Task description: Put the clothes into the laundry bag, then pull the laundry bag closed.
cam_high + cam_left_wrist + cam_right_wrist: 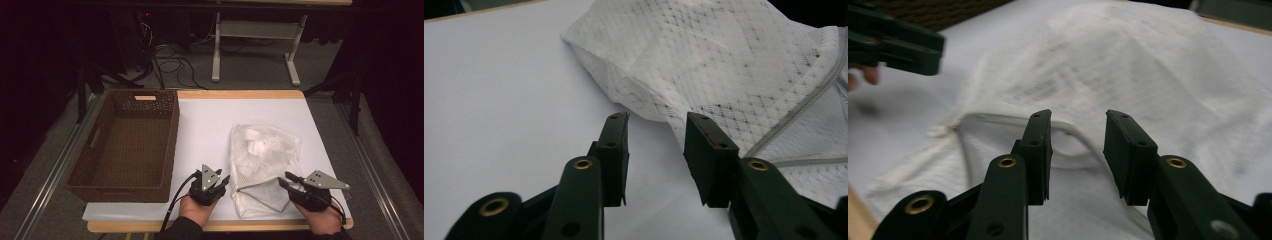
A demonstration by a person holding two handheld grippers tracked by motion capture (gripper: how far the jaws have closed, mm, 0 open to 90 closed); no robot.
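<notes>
While the mesh bag (265, 167) lay flat on the bench (205, 125) at my one o'clock, both claws, left (216, 182) and right (286, 179), stood apart, gripping nothing; the basket (125, 145) at ten o'clock sat empty, so everything remained undone.

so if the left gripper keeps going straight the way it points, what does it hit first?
Most likely the white mesh bag: the left gripper has open, empty jaws aimed at its near folded edge. A strip of bare table lies between; depth is hard to judge.

High view overhead, facing forward; gripper views close, sharing mesh bag (262, 167).
</notes>
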